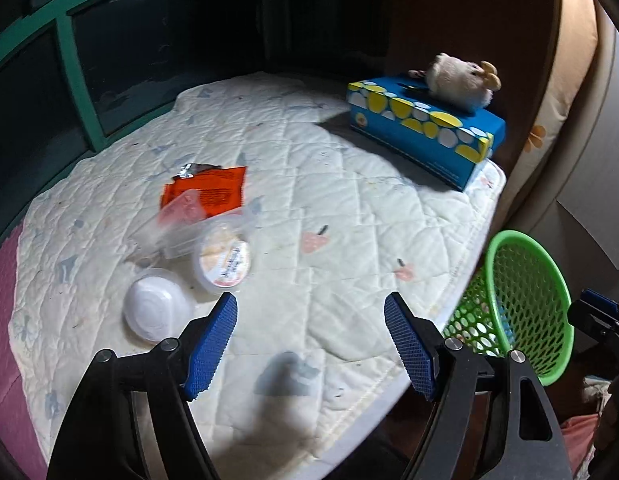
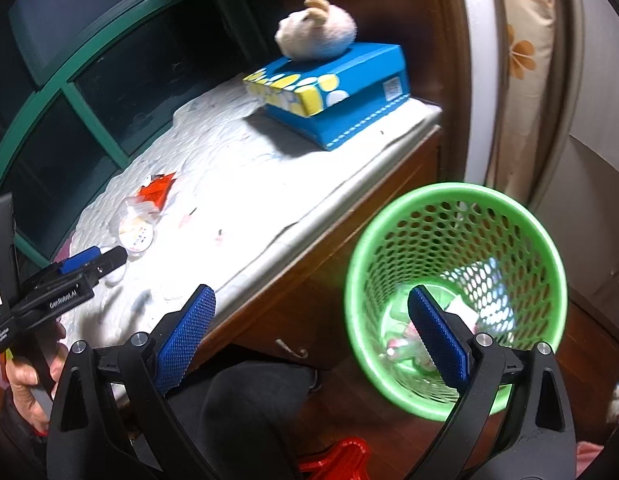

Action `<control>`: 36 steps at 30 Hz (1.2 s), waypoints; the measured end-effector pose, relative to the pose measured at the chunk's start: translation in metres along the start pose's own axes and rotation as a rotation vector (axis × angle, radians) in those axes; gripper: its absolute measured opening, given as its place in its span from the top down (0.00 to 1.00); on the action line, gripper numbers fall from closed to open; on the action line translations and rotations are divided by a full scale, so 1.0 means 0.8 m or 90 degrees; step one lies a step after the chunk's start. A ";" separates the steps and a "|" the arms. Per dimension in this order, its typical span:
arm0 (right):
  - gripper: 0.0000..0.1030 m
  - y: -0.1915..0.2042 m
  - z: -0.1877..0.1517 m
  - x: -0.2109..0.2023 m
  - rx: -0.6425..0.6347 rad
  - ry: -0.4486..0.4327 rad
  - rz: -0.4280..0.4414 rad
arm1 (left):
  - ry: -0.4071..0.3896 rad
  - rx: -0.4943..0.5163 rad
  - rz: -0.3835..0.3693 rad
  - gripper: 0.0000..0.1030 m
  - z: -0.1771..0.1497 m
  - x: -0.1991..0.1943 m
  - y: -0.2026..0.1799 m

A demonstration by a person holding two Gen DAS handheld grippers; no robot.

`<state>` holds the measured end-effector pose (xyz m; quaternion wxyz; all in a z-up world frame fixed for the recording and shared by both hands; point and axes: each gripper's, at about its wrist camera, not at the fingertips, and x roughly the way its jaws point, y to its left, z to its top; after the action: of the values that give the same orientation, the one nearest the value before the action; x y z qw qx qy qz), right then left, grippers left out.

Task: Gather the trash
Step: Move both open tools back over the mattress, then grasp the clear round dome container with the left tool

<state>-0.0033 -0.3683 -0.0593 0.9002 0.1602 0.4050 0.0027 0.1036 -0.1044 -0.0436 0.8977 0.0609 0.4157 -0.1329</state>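
Trash lies on the quilted white pad [image 1: 349,208]: an orange wrapper [image 1: 213,190], a clear plastic cup on its side [image 1: 223,258] and a white round lid [image 1: 157,308]. My left gripper [image 1: 309,312] is open and empty just right of the lid and cup. It also shows in the right wrist view [image 2: 97,260]. The green mesh basket [image 2: 457,296] stands on the floor beside the table, with several scraps inside. My right gripper [image 2: 309,300] is open and empty over the basket's near left rim. The wrapper [image 2: 159,190] and cup [image 2: 137,232] show small there.
A blue tissue box [image 1: 425,132] with a plush toy [image 1: 461,78] on it sits at the pad's far right. A dark window with green frame [image 1: 69,76] lies behind. The basket [image 1: 517,304] is off the table's right edge. A red plastic object [image 2: 337,460] lies on the floor.
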 end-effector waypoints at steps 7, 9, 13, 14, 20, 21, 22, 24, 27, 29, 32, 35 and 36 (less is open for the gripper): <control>0.07 0.034 0.006 0.016 -0.029 0.013 0.025 | -0.013 -0.052 0.087 0.29 -0.005 0.002 0.080; 0.07 0.042 0.007 0.020 -0.033 0.015 0.031 | -0.005 -0.060 0.104 0.29 -0.009 0.010 0.098; 0.07 0.054 0.008 0.029 -0.040 0.022 0.042 | 0.008 -0.057 0.129 0.29 -0.018 0.024 0.121; 0.07 0.056 0.008 0.032 -0.040 0.023 0.044 | 0.011 -0.054 0.134 0.30 -0.020 0.028 0.124; 0.07 0.067 0.008 0.041 -0.048 0.035 0.050 | 0.023 -0.041 0.131 0.34 -0.020 0.045 0.128; 0.07 0.068 0.008 0.042 -0.050 0.036 0.051 | 0.026 -0.037 0.130 0.34 -0.020 0.048 0.127; 0.07 0.069 0.008 0.043 -0.051 0.037 0.052 | 0.028 -0.033 0.131 0.34 -0.019 0.051 0.126; 0.07 0.072 0.008 0.046 -0.052 0.040 0.053 | 0.030 -0.029 0.130 0.34 -0.019 0.055 0.126; 0.07 0.074 0.008 0.050 -0.055 0.045 0.055 | 0.031 -0.031 0.129 0.34 -0.017 0.059 0.128; 0.07 0.077 0.008 0.053 -0.056 0.049 0.058 | 0.032 -0.030 0.126 0.34 -0.014 0.062 0.127; 0.07 0.082 0.009 0.056 -0.063 0.053 0.059 | 0.036 -0.021 0.123 0.34 -0.014 0.066 0.125; 0.07 0.086 0.010 0.058 -0.065 0.054 0.062 | 0.037 -0.021 0.117 0.38 -0.014 0.067 0.127; 0.07 0.087 0.010 0.060 -0.066 0.055 0.062 | 0.038 -0.022 0.115 0.43 -0.015 0.068 0.127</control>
<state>0.0431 -0.2984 -0.0690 0.8878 0.1328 0.4344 0.0742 0.1579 -0.0144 -0.0926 0.8941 0.0862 0.4374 -0.0426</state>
